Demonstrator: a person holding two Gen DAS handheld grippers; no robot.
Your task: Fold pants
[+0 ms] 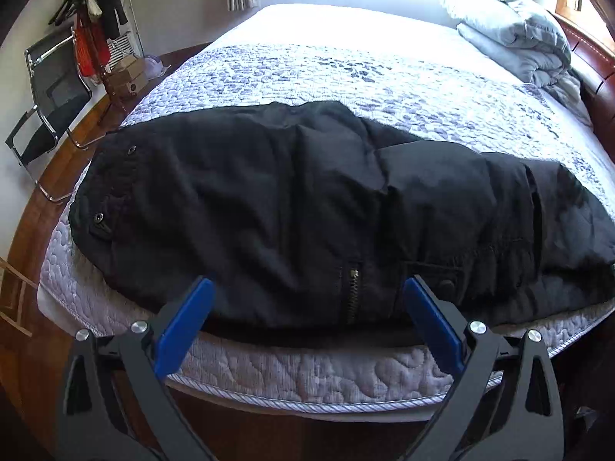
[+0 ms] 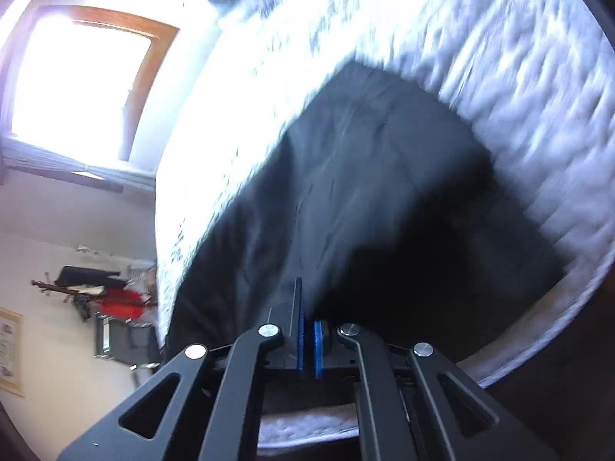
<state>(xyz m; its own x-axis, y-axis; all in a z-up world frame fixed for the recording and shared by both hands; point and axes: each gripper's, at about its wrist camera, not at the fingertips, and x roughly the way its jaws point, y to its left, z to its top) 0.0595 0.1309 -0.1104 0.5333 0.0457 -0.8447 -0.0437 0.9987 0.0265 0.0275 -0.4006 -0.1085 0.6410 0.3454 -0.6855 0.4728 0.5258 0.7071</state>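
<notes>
Black pants (image 1: pixel 307 207) lie across the near edge of the bed (image 1: pixel 307 380), waistband with buttons to the left, a zipper at the front edge. My left gripper (image 1: pixel 307 299) is open, its blue pads either side of the zipper area at the pants' near edge, holding nothing. In the blurred right wrist view, my right gripper (image 2: pixel 307 307) is shut on a fold of the black pants (image 2: pixel 384 176) and the fabric drapes away from its pads over the bed (image 2: pixel 538 115).
A patterned quilt (image 1: pixel 346 73) covers the bed. A folded grey duvet (image 1: pixel 515 34) lies at the far right. A black chair (image 1: pixel 50 96) and a clothes rack (image 1: pixel 92 30) stand left of the bed on the wooden floor. A window (image 2: pixel 77 84) is in the right wrist view.
</notes>
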